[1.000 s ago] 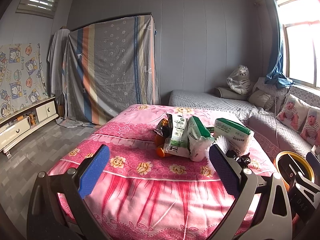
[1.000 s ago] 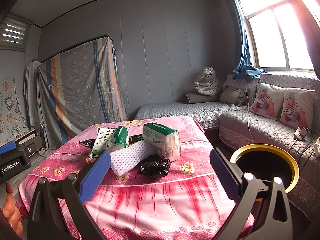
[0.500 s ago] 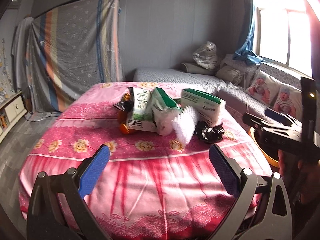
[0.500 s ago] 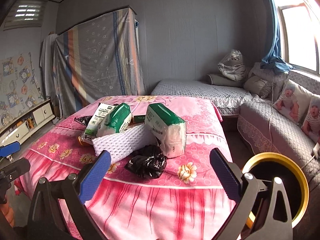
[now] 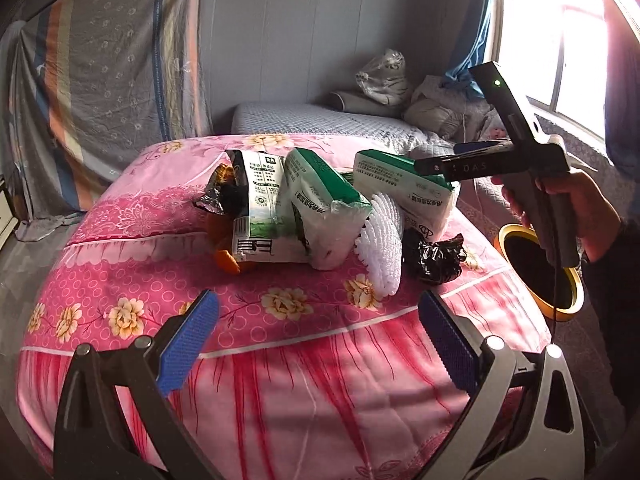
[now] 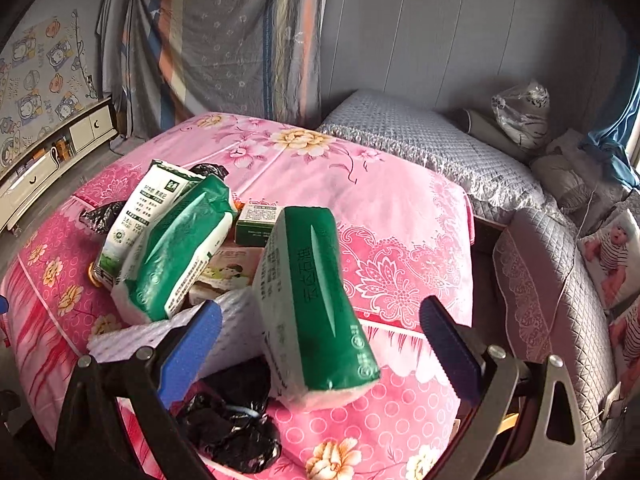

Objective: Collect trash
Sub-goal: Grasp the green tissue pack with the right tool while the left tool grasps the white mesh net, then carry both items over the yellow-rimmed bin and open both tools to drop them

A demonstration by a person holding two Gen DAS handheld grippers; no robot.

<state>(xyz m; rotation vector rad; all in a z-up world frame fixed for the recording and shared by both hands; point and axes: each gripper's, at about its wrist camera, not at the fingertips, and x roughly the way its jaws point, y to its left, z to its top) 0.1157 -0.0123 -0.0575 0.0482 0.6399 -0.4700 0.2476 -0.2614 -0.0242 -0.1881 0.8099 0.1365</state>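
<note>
A heap of trash lies on the pink flowered table cover (image 5: 280, 320): a milk carton (image 5: 258, 208), two green-and-white tissue packs (image 5: 324, 208) (image 6: 316, 304), white foam netting (image 5: 382, 248), a crumpled black bag (image 5: 434, 254) (image 6: 236, 424) and a small green box (image 6: 256, 224). My left gripper (image 5: 318, 344) stands open near the table's front edge, short of the heap. My right gripper (image 6: 320, 344) is open, its fingers on either side of the nearer tissue pack without touching it. The left wrist view shows a hand holding the right gripper above the heap's right end.
A black bin with a yellow rim (image 5: 538, 268) stands on the floor right of the table. Behind it runs a grey quilted sofa (image 6: 420, 148) with cushions. A striped cloth-covered wardrobe (image 6: 224, 40) stands at the back, a low cabinet (image 6: 52, 160) at left.
Both grippers have moved closer to the heap. The right one has swung in over the table and now straddles the right tissue pack. Both stay open.
</note>
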